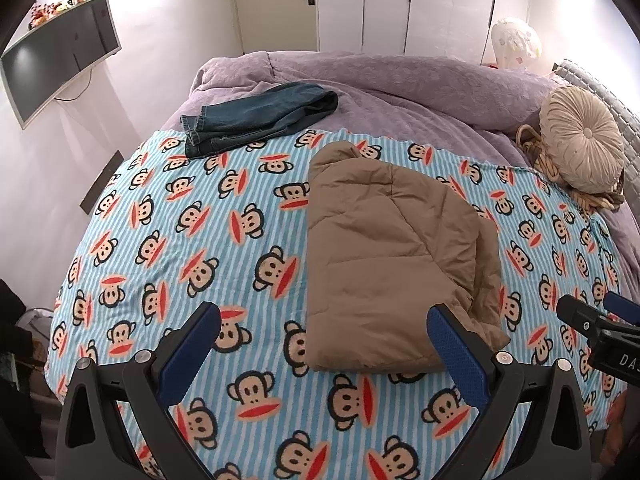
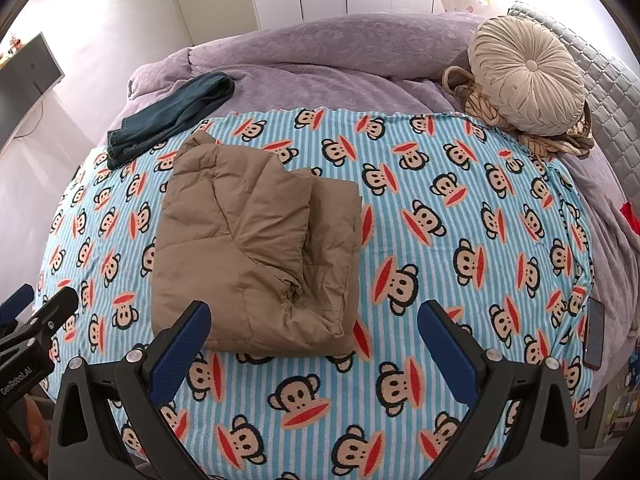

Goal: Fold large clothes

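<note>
Across the bed, a striped blue monkey-print blanket [image 1: 200, 240] [image 2: 440, 220] covers the near part of a purple duvet [image 1: 400, 76] [image 2: 320, 48], and a folded tan puffer jacket [image 1: 392, 256] [image 2: 256, 256] lies on it near the blanket's front edge. Folded dark jeans [image 1: 252, 118] [image 2: 172, 110] straddle the blanket's far left edge, and a round beige cushion [image 1: 580, 140] [image 2: 524, 74] sits at the far right corner. Both the left gripper [image 1: 324, 348] and right gripper [image 2: 314, 344] hover at the front edge with jaws wide, holding nothing.
</note>
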The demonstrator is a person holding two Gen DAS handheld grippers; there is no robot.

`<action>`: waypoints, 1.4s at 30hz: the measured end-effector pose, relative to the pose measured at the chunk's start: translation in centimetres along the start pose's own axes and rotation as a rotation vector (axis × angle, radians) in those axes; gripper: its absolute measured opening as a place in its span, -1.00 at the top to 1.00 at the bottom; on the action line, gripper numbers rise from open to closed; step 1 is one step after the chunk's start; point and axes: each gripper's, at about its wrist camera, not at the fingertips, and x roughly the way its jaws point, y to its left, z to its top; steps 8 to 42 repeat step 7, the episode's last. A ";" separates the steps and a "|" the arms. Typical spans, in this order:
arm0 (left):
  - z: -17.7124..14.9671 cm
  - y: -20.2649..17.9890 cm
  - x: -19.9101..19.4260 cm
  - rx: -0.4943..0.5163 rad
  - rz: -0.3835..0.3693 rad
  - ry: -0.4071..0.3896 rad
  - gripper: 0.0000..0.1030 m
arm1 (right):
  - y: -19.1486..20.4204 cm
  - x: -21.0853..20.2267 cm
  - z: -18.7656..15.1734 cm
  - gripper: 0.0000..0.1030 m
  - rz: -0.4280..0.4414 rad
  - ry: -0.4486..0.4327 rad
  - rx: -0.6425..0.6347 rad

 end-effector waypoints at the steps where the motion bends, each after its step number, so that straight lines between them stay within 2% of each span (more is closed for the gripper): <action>1: 0.0 0.0 0.0 0.005 0.005 -0.005 -1.00 | 0.0 -0.1 -0.1 -0.99 -0.001 0.002 0.000; 42: 0.3 -0.2 -0.1 0.025 0.006 -0.014 -1.00 | -0.1 -0.1 -0.1 -0.99 0.001 0.004 -0.001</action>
